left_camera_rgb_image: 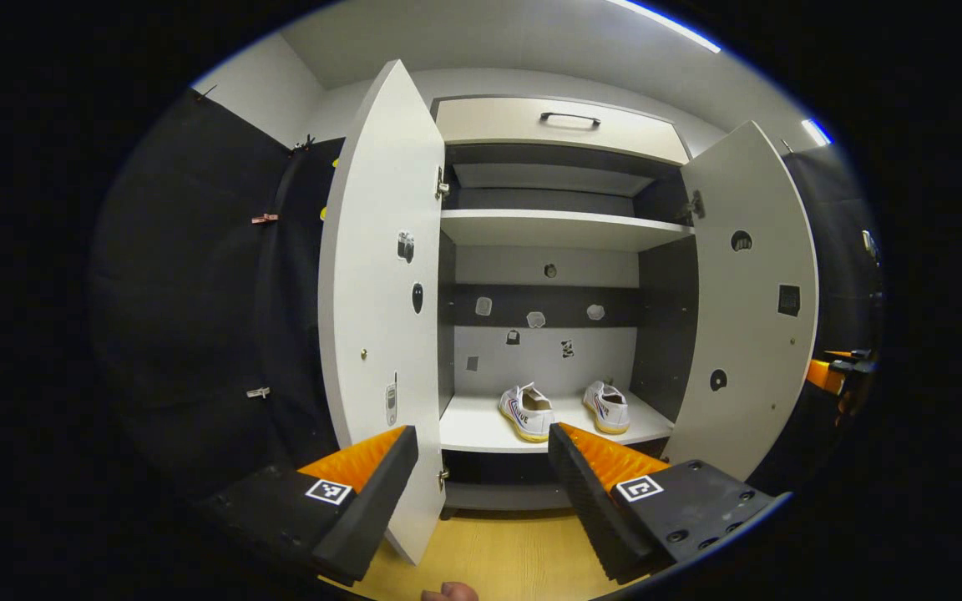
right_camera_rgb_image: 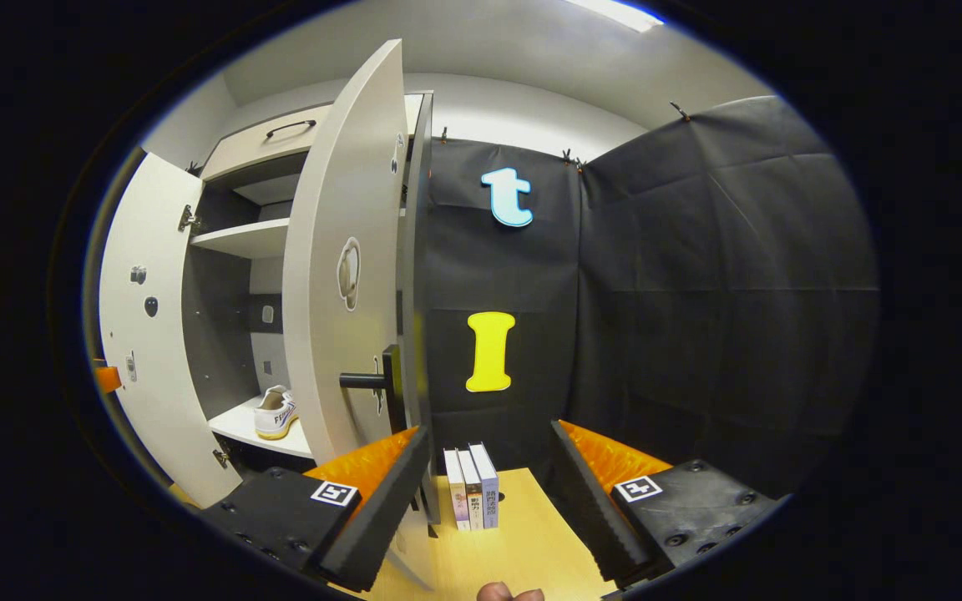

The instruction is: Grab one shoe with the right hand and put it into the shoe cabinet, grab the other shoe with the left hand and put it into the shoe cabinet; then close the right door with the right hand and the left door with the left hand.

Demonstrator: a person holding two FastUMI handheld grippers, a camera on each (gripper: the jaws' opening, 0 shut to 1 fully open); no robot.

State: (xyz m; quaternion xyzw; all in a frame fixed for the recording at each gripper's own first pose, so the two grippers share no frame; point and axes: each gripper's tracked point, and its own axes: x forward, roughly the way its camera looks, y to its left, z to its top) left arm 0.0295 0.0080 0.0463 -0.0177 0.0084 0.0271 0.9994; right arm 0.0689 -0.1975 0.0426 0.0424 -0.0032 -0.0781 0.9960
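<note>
Both views are sharp and evenly lit. Light comes from ceiling strips [left_camera_rgb_image: 669, 25] overhead, blown out to white glare in the left gripper view and in the right gripper view. The cabinet [left_camera_rgb_image: 560, 229] shelves reflect brightly, while the recess under its top shelf falls into shadow. The dark cloth [right_camera_rgb_image: 723, 284] absorbs light, showing only faint creases. Fisheye distortion bows the doors [left_camera_rgb_image: 381, 275] strongly near the edges, where detail perhaps softens slightly.

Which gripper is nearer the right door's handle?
Right. The right gripper is open just beside the right door's handle; the left gripper, open, faces the cabinet interior from farther back.
</note>
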